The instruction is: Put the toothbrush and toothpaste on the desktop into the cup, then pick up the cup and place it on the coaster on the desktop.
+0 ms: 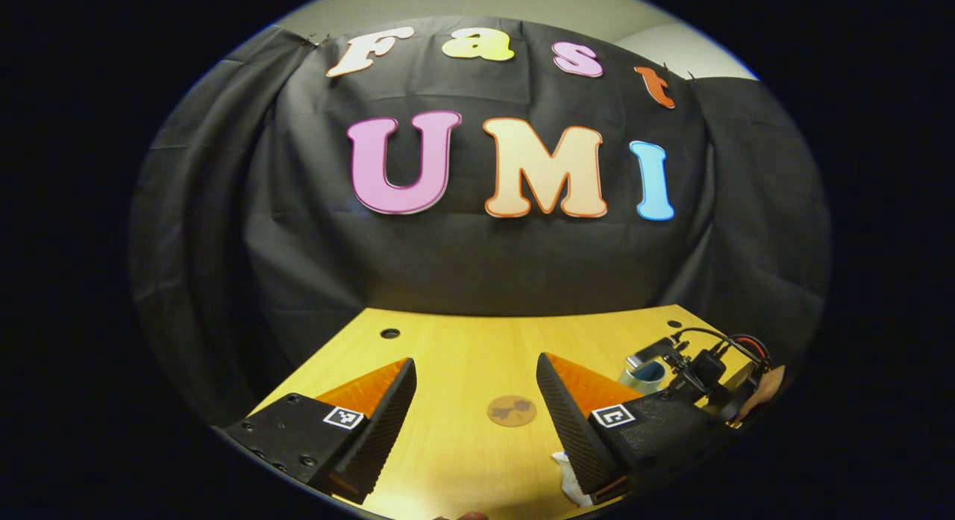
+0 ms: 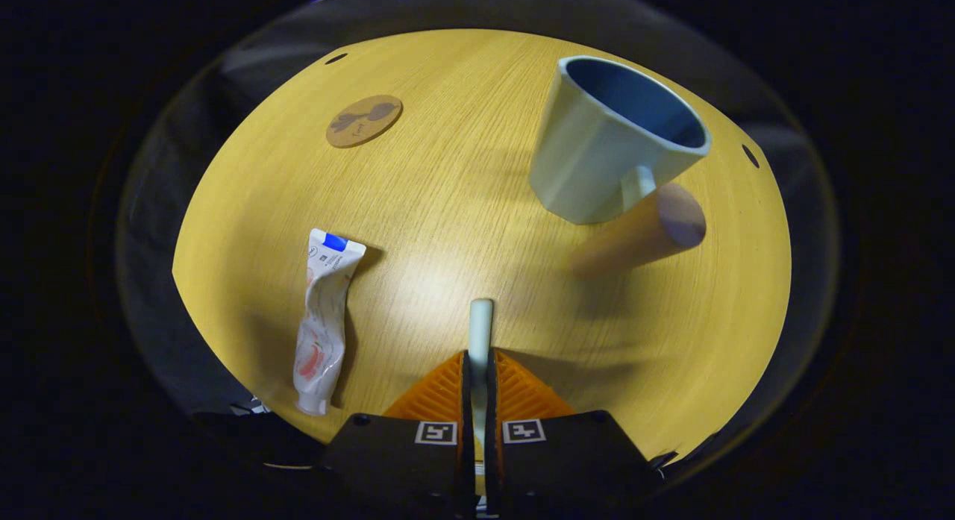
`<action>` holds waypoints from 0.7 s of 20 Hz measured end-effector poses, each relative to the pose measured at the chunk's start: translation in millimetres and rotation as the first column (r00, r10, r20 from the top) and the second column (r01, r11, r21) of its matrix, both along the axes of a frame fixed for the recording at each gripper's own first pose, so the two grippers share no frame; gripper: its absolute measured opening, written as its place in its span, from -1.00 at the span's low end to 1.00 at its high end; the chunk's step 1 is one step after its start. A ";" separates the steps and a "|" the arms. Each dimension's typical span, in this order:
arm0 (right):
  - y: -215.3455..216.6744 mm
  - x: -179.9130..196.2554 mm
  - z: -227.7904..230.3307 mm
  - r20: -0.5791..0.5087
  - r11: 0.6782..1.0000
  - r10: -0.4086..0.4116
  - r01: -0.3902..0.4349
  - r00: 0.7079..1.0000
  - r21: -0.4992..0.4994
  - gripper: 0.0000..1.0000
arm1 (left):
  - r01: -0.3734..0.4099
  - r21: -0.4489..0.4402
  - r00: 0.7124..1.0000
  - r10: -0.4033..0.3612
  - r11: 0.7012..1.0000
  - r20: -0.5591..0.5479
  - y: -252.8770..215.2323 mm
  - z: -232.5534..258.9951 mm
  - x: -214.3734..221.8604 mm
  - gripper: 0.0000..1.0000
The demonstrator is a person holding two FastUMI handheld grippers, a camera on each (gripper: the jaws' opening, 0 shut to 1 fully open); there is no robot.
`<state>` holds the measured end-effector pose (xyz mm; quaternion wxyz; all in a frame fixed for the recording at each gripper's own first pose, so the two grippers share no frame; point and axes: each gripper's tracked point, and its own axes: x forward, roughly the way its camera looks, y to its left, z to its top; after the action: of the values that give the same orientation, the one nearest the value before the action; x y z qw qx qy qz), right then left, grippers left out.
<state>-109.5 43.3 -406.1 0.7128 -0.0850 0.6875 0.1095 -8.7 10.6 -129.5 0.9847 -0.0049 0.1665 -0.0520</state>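
The right tool (image 2: pixel 477 371) pinches a pale, slim toothbrush (image 2: pixel 480 326) above the wood-grain bench (image 2: pixel 448 207); the crumpled white toothpaste (image 2: pixel 323 333) lies to its left. The glossy pale-blue cup (image 2: pixel 608 143) stands ahead, the round cork coaster (image 2: pixel 364 121) well apart. The left tool (image 1: pixel 477 404) hangs spread, pads ribbed.

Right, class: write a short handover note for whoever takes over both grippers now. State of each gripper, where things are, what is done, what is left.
Right gripper: shut on the pale slim toothbrush, above the wooden desktop.
Left gripper: open, holding nothing.
Pale blue ceramic cup upright, nothing visible inside it.
White crumpled toothpaste tube lies flat on the desktop.
Round brown coaster bare.
Done: toothbrush picked up.
Left: toothbrush and toothpaste into cup, cup onto coaster.
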 end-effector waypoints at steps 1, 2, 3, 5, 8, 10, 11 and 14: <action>0.1 -0.5 0.1 0.006 1.000 -0.007 0.007 1.000 0.007 -0.84 | 0.013 -0.005 1.000 -0.013 1.000 -0.028 -7.6 -7.2 -0.2 0.89; 0.1 -0.3 0.4 0.011 1.000 -0.012 0.012 1.000 0.012 -0.84 | 0.024 -0.011 0.998 -0.025 1.000 -0.061 -14.5 -18.5 -2.2 0.89; 0.0 -0.8 0.2 0.017 1.000 -0.012 0.011 1.000 0.018 -0.84 | 0.040 -0.019 0.995 -0.042 0.999 -0.094 -20.5 -27.8 -3.4 0.90; 0.0 -0.6 0.7 0.027 1.000 -0.008 0.008 1.000 0.023 -0.84 | 0.079 -0.030 0.982 -0.083 0.996 -0.170 -35.4 -50.9 -10.3 0.89; -0.1 -0.1 1.1 0.042 1.000 0.003 -0.004 0.999 0.029 -0.84 | 0.140 -0.024 0.952 -0.142 0.990 -0.270 -56.4 -83.9 -20.7 0.90; -0.2 0.1 1.5 0.050 0.999 0.006 -0.008 0.999 0.037 -0.84 | 0.168 -0.042 0.927 -0.172 0.985 -0.333 -70.0 -105.2 -27.3 0.90; -0.3 -0.6 1.7 0.052 0.999 0.006 -0.009 0.999 0.041 -0.84 | 0.177 -0.061 0.907 -0.187 0.982 -0.378 -75.1 -115.6 -33.1 0.90; -0.3 -0.5 1.4 0.056 0.999 0.006 -0.009 0.998 0.053 -0.84 | 0.185 -0.100 0.850 -0.210 0.978 -0.482 -89.6 -148.2 -48.7 0.92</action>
<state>-110.0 43.1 -404.7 0.7332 -0.0717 0.6640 0.1281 -57.4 -79.0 -277.7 0.8992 -0.0250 0.4088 -0.1542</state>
